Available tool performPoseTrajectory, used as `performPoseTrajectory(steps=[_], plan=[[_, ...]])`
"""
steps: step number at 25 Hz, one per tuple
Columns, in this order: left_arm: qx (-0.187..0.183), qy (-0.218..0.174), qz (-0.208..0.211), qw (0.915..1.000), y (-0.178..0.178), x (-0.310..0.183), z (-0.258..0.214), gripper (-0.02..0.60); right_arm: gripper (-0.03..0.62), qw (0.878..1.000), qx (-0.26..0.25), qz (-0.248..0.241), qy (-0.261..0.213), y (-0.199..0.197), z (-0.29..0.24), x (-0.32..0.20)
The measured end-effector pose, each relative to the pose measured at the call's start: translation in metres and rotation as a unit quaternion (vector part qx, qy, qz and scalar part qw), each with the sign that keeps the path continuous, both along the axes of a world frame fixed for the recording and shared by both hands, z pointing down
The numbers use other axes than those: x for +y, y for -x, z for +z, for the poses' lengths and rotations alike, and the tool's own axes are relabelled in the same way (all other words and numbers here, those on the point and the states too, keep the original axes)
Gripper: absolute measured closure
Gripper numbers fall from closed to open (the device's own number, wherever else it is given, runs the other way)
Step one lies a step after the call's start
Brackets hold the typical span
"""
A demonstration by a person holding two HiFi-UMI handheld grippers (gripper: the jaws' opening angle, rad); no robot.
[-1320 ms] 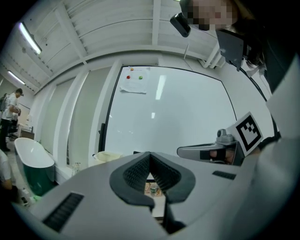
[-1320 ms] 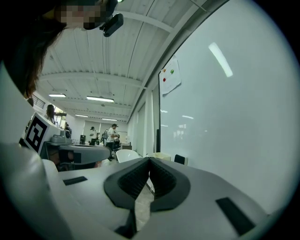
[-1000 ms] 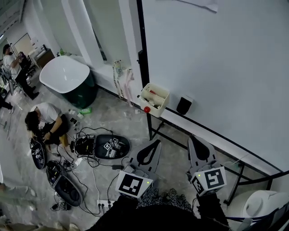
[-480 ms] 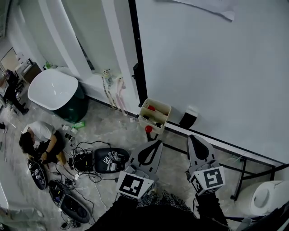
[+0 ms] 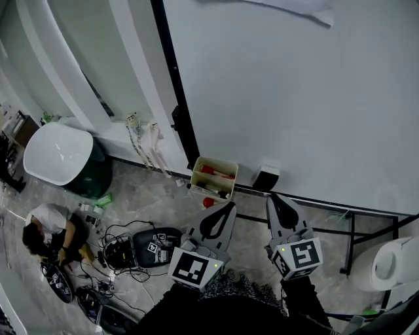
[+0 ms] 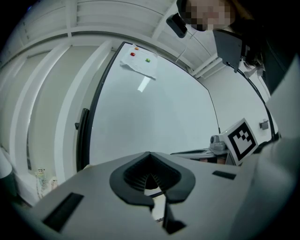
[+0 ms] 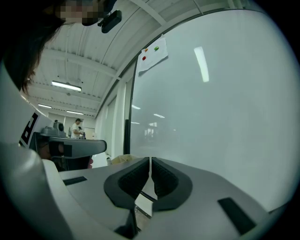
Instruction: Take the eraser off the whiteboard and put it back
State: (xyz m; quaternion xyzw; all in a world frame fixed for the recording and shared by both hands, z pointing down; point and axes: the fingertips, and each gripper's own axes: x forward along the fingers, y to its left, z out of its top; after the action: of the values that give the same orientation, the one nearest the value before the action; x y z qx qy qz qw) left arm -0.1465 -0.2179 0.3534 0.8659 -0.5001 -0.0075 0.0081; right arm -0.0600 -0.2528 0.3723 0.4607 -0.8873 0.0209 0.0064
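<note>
While both are pointed toward the large white whiteboard (image 5: 308, 98), the grey left gripper (image 5: 228, 207) and the grey right gripper (image 5: 272, 197) are held side by side. A black-and-white square marker cube (image 5: 194, 267) is carried behind the jaws of each. The left jaws are seen closed together at their tips in the left gripper view, with nothing between them. The right jaws are shut to a thin slit in the right gripper view, likewise empty.

Just beyond the right gripper, the black block eraser with a pale top (image 5: 266, 176) is found at the lower edge of the whiteboard, clear of both pairs of jaws. Whether it clings to the board face or rests on the frame cannot be told. Left of the eraser, at the lower left corner of the whiteboard, an open beige box (image 5: 221, 163) holding red and dark items is hung, and a small red round knob (image 5: 208, 203) is seen below it. The whiteboard is borne on a black metal frame (image 5: 352, 242).

Near the top edge of the whiteboard a white paper sheet (image 5: 294, 8) is fixed, with a red magnet (image 6: 132, 54) and a green magnet (image 6: 148, 60) on it. Farther off, on the grey floor (image 5: 163, 193) to the left of the whiteboard, tangled black cables (image 5: 131, 237) and a crouching person in a white top (image 5: 46, 226) are seen. Beyond them stands a white oval tub on a dark green base (image 5: 57, 152).
</note>
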Motion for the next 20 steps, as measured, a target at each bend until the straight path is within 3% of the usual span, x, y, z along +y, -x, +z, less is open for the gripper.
performPoseTrajectory(steps=[13, 20], plan=[[0.003, -0.005, 0.041, 0.9991, 0.005, -0.021, -0.004, 0.580, 0.570, 0.996, 0.028, 0.077, 0.030, 0.001, 0.017, -0.034], [-0.007, -0.004, 0.058, 0.9983, 0.007, -0.025, 0.000, 0.580, 0.410, 0.993, 0.006, 0.114, 0.040, -0.006, 0.019, -0.044]])
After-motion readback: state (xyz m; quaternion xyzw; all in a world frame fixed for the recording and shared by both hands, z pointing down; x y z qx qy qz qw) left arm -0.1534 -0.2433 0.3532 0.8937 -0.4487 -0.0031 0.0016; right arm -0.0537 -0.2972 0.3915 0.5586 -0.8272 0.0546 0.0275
